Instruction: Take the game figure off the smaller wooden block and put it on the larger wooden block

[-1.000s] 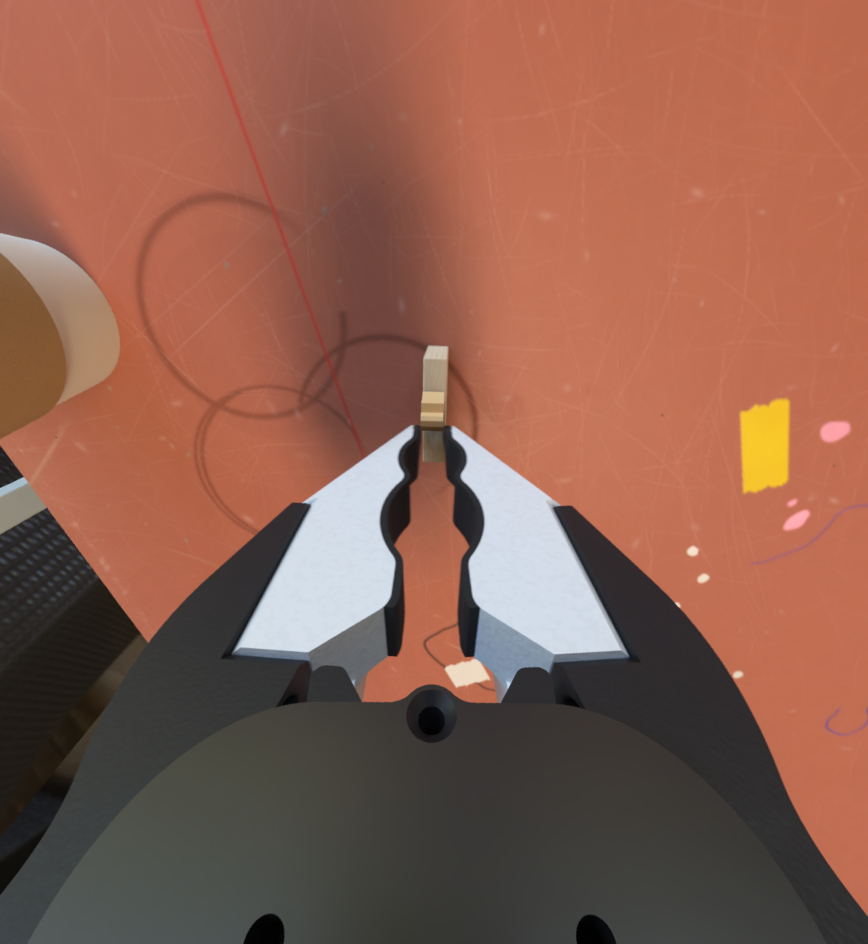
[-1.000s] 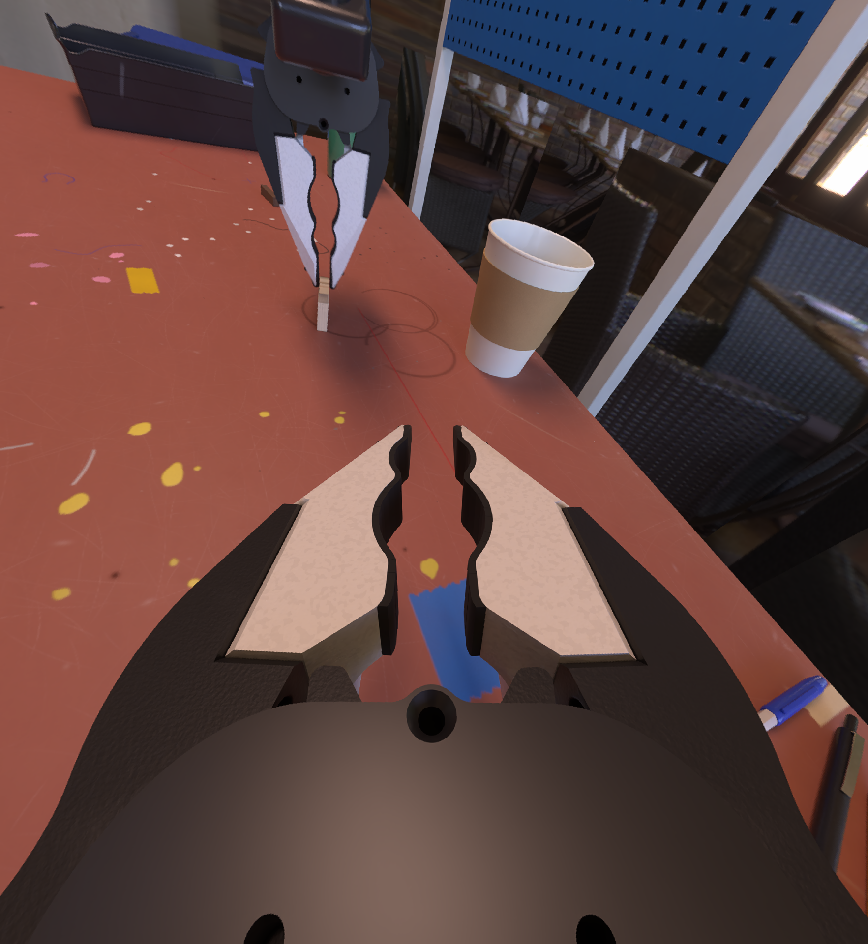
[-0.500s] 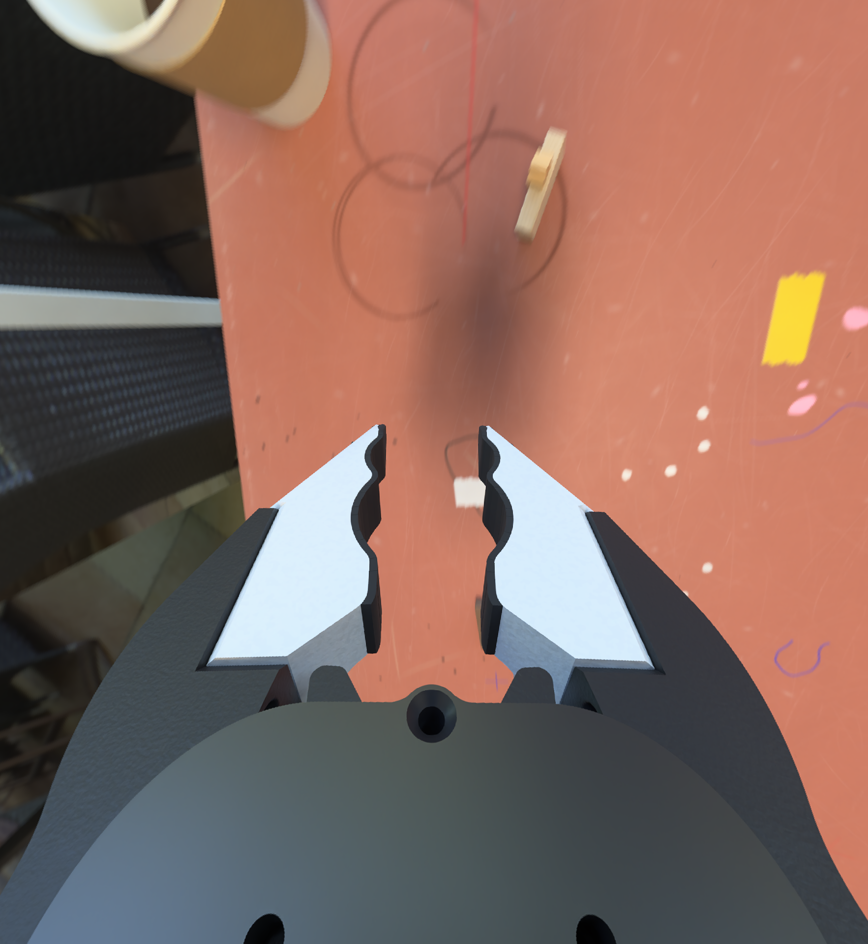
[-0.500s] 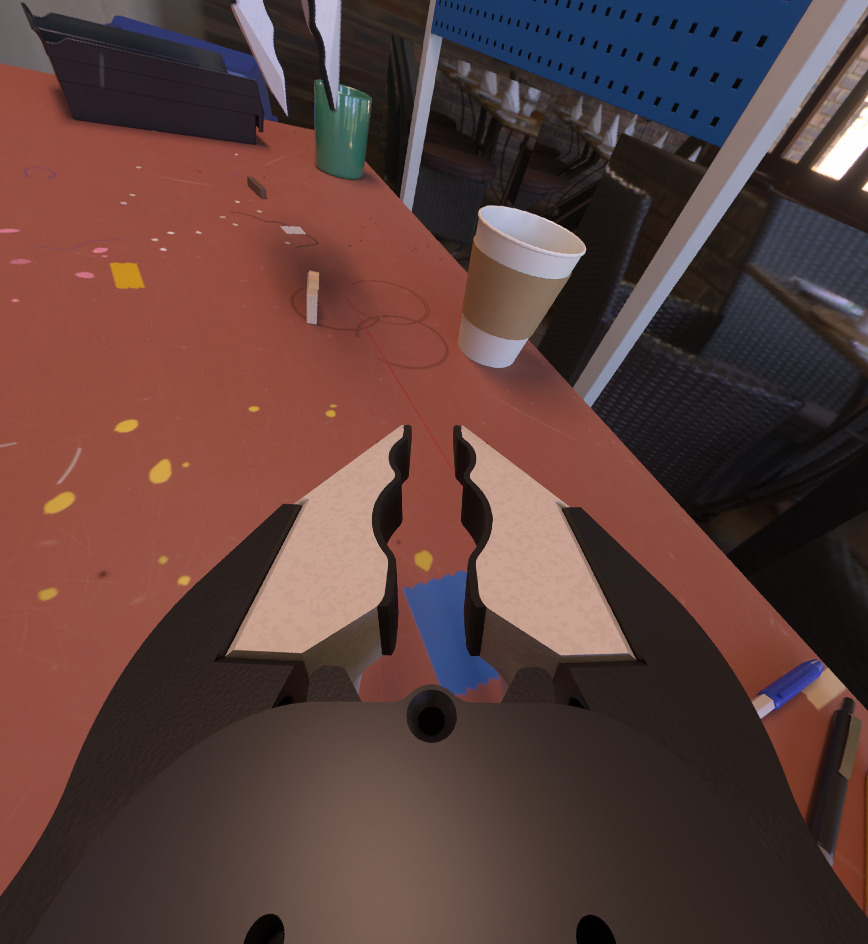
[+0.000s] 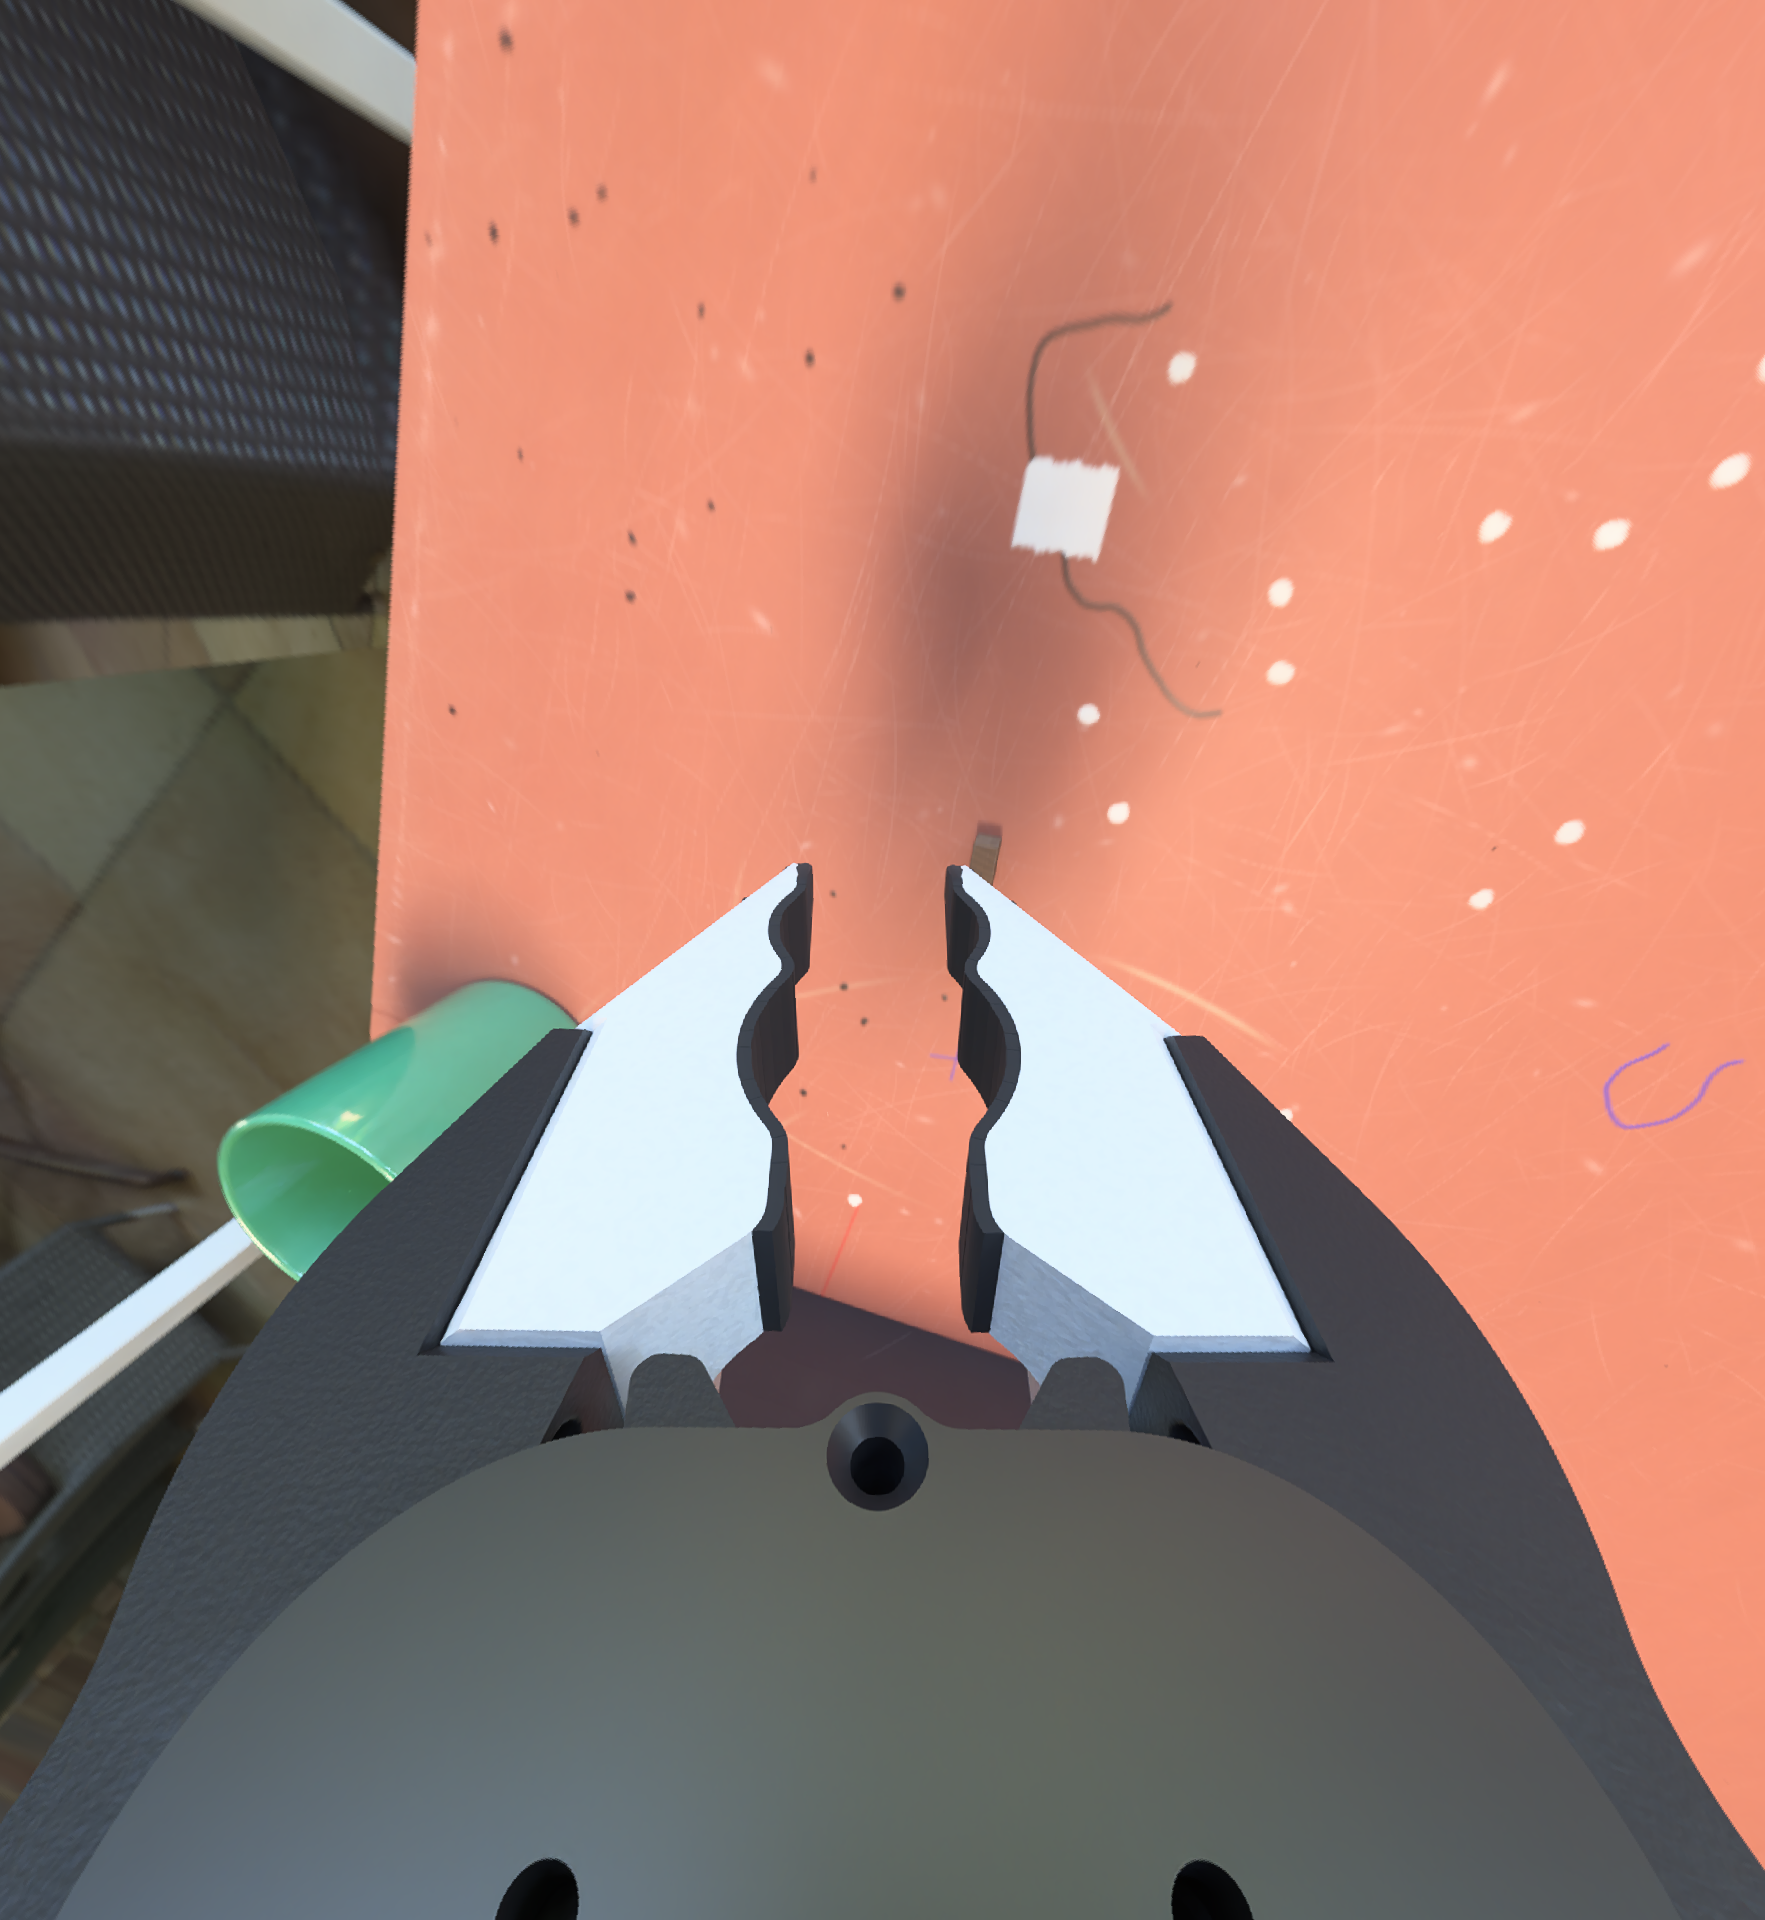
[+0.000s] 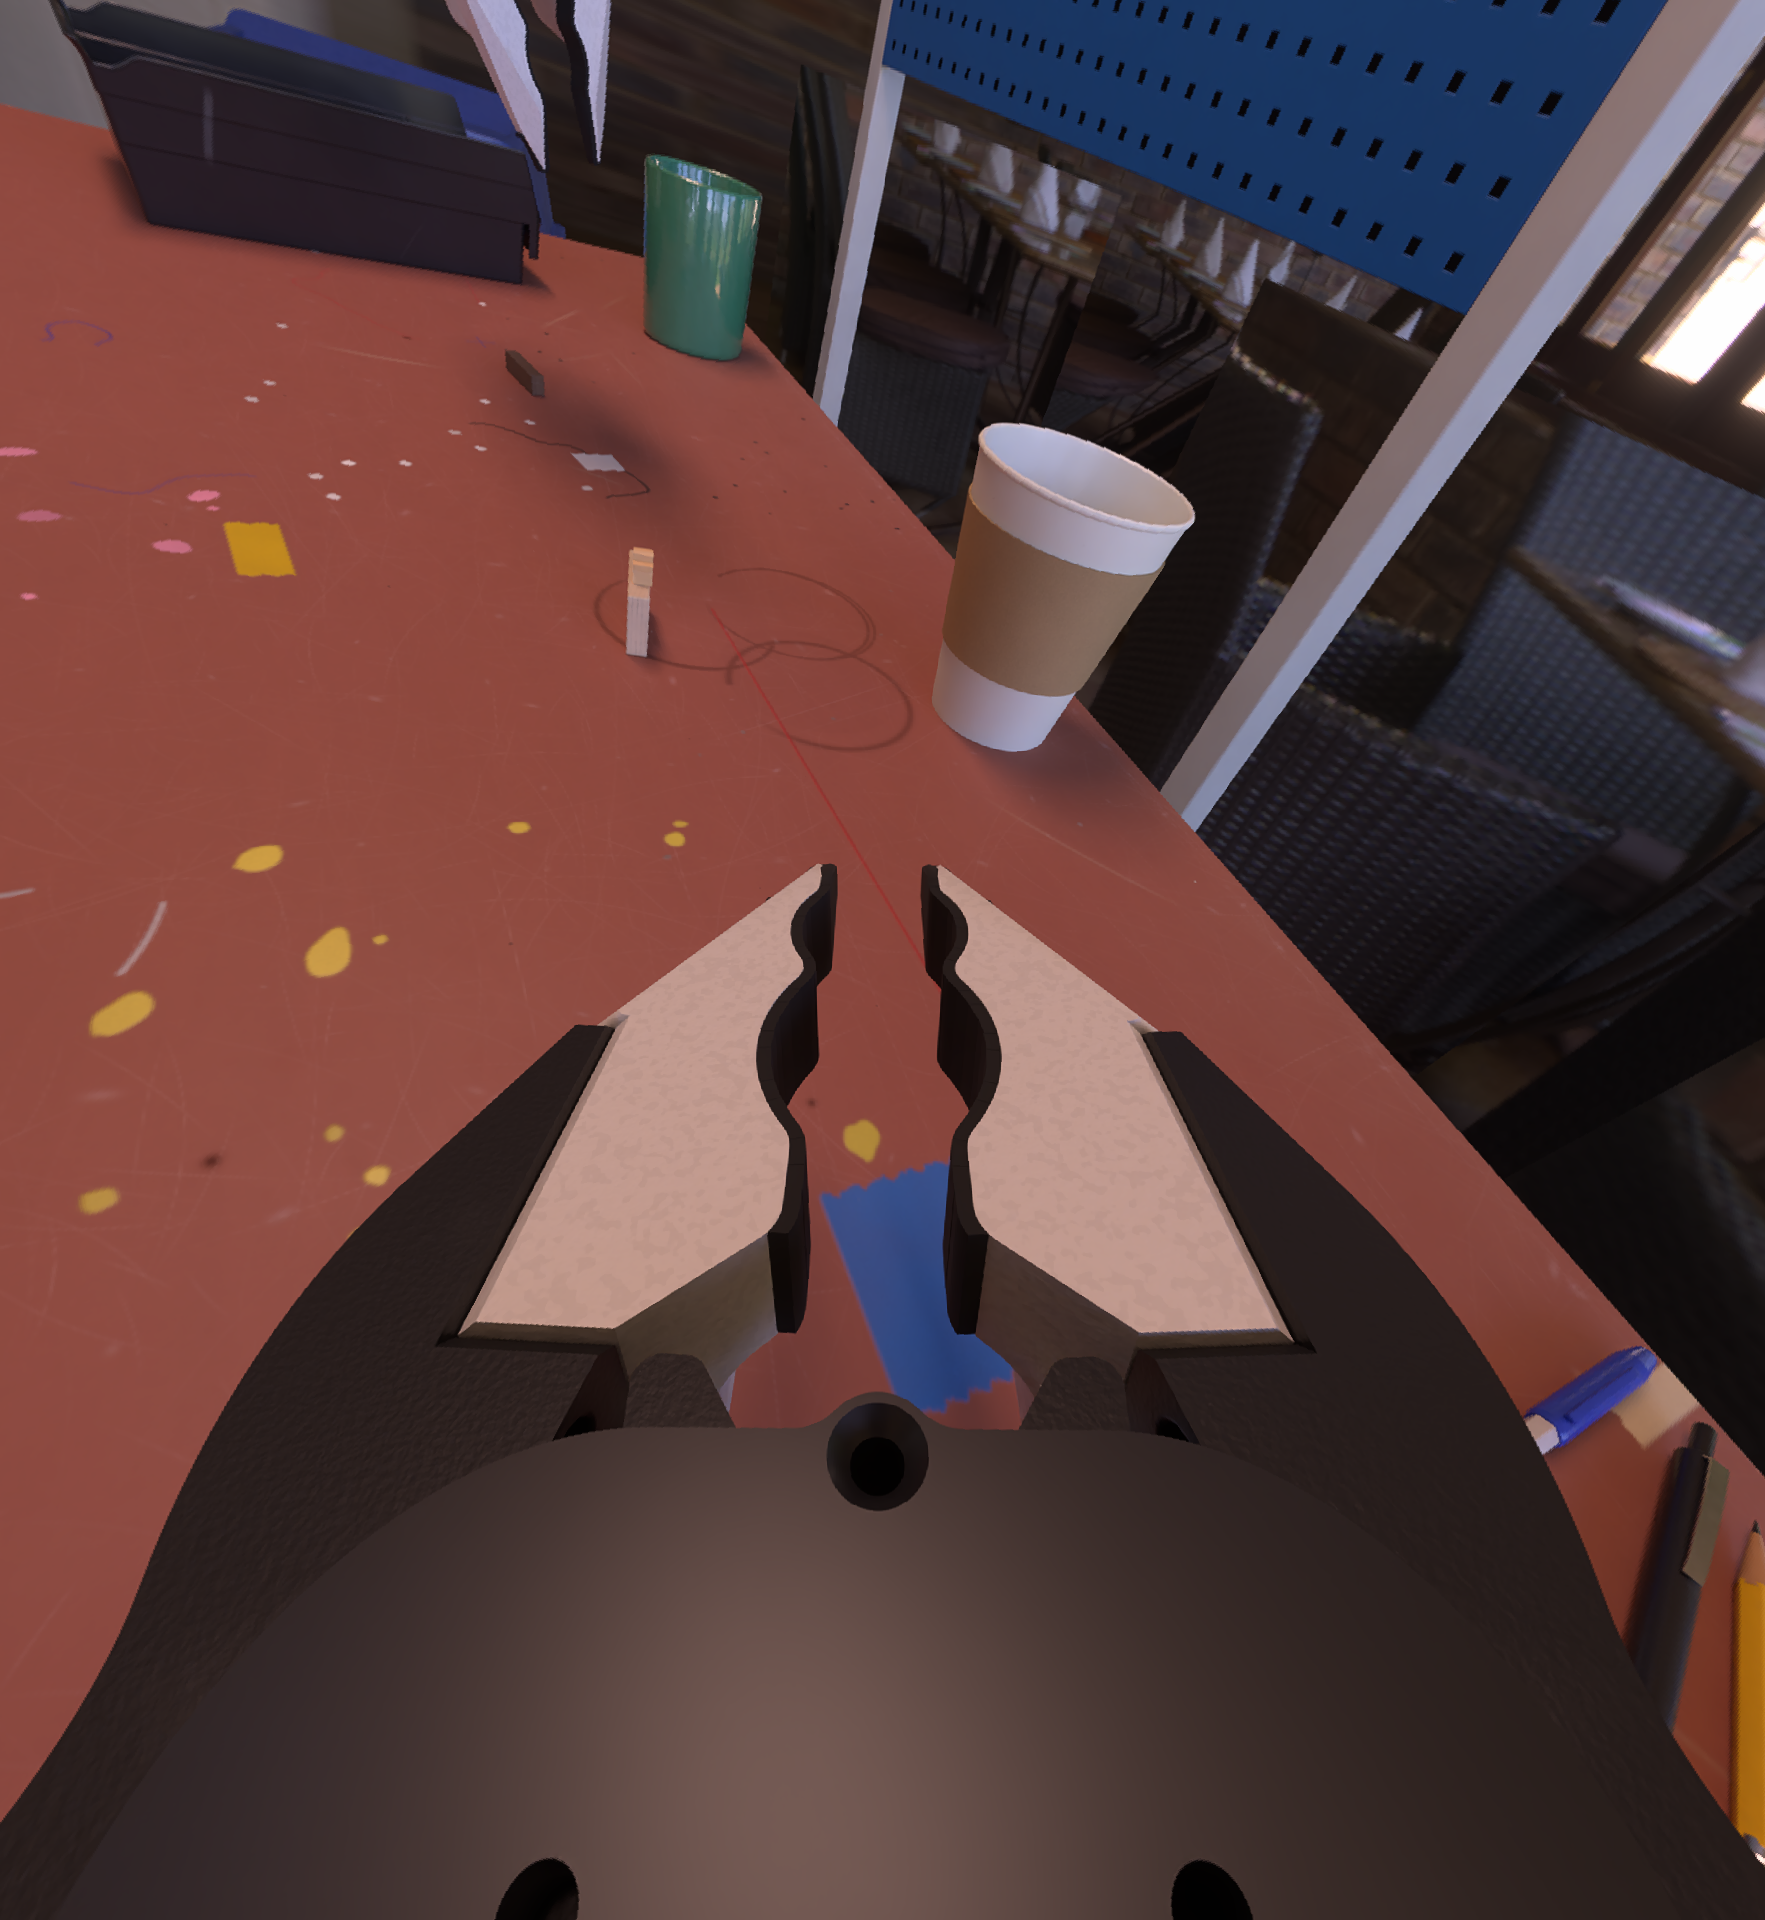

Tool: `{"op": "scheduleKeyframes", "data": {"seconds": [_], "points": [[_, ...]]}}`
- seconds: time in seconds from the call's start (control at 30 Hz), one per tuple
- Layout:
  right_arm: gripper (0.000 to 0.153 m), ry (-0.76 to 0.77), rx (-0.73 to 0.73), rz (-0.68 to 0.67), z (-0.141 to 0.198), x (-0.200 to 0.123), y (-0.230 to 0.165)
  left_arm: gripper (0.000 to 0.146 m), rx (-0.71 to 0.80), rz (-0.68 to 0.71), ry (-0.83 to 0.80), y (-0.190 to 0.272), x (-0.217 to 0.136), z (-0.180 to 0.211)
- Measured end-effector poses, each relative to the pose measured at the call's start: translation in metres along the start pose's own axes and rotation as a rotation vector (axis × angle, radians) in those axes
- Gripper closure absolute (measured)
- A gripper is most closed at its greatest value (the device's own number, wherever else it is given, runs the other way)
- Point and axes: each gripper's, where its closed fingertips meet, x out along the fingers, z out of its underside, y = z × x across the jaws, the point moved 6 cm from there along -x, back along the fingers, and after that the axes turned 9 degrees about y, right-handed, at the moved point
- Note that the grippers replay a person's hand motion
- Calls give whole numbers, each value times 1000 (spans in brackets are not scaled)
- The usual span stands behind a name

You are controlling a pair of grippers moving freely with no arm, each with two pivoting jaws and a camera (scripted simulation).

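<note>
Open red worktop (image 6: pixel 358 727) left of the game figure (image 6: pixel 640 570), perched on the tall pale wooden block (image 6: pixel 638 623); edge and paper cup (image 6: pixel 1049 592) to its right. Dark small block (image 6: pixel 525 373) near green cup (image 6: pixel 701 257), possibly lying flat. Left claw (image 5: pixel 878 883) released, pointing down, cropped in right view. Right claw (image 6: pixel 878 883) parted, empty, hovering low.

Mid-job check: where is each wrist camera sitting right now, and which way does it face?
Left wrist view: high above the table near its edge, facing almost straight down at a white tape patch and a small dark block; left gripper open in front.
Right wrist view: low over the table, facing along it toward a pale upright block and a paper cup; right gripper open in front.
Shared: green cup, white tape patch, small dark block.
</note>
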Motion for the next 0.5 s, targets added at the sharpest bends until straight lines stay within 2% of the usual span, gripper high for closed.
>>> {"op": "scheduleKeyframes", "data": {"seconds": [0.5], "points": [[137, -17, 0, -5, 3, 1, -1, 118, -89, -11, -76, -23, 20, 48]]}}
